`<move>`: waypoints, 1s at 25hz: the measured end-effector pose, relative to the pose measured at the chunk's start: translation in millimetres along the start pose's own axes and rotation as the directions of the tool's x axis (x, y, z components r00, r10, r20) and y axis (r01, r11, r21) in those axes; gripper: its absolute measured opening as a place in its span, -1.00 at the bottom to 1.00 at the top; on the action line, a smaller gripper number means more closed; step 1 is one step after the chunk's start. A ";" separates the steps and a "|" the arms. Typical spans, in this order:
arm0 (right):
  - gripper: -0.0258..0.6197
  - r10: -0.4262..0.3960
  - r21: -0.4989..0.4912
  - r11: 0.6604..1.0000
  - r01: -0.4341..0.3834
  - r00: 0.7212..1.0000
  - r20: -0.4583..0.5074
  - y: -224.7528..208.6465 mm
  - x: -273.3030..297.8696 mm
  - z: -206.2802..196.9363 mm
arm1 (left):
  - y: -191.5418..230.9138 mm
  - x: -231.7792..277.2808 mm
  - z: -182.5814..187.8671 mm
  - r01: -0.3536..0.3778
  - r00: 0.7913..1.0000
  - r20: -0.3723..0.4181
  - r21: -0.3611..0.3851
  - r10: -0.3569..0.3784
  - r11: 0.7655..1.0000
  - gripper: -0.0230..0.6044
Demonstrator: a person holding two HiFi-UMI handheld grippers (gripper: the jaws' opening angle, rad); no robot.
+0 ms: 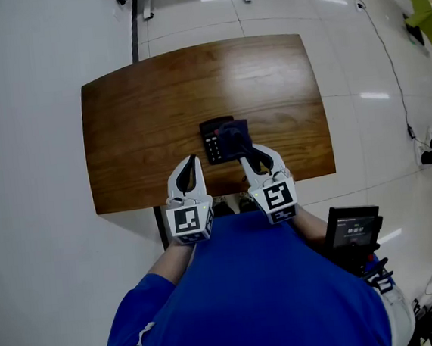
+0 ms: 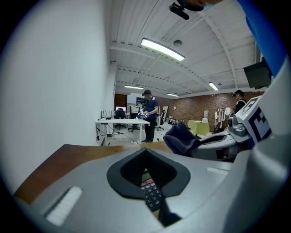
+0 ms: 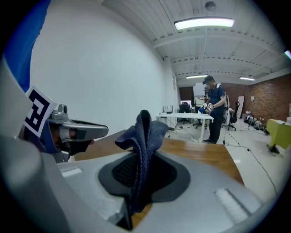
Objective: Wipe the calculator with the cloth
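**Cloth at the calculator: wiping seemingly at an early stage**
The right gripper (image 1: 250, 151) is clamped on the dark cloth (image 1: 235, 136), which overlaps the right part of the calculator (image 1: 212, 141) by the table's (image 1: 142, 115) near edge. The left gripper (image 1: 192, 161), jaws together and empty, hovers just left. The left key rows lie bare, probably unwiped.
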State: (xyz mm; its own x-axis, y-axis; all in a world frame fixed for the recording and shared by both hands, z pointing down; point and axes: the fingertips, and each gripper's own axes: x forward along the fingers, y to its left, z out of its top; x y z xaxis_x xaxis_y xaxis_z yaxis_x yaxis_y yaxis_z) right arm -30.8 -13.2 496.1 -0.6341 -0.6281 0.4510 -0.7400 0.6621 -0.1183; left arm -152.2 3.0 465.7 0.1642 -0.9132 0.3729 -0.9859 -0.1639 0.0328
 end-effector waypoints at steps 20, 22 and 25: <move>-0.73 -0.004 -0.045 0.999 -0.002 0.989 -0.147 -8.1 4.0 -56.2 | -50.3 8.7 -53.7 0.092 0.990 -0.109 0.002 -0.092 0.996 -0.91; -0.73 -0.024 -0.061 0.998 0.015 0.988 -0.153 -18.4 3.3 -61.3 | -60.9 14.6 -57.6 0.112 0.989 -0.099 -0.003 -0.111 0.994 -0.91; -0.73 -0.054 -0.087 0.995 0.040 0.986 -0.161 -33.7 3.1 -66.2 | -73.5 21.0 -59.8 0.132 0.988 -0.081 -0.009 -0.132 0.991 -0.91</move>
State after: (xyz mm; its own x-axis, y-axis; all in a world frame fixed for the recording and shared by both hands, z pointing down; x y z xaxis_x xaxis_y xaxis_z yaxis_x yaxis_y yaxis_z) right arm 7.1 -10.3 560.1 -0.5491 -0.5887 0.5932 -0.7425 0.6695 -0.0229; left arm -78.2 18.2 526.6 0.2900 -0.8505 0.4388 -0.9559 -0.2797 0.0898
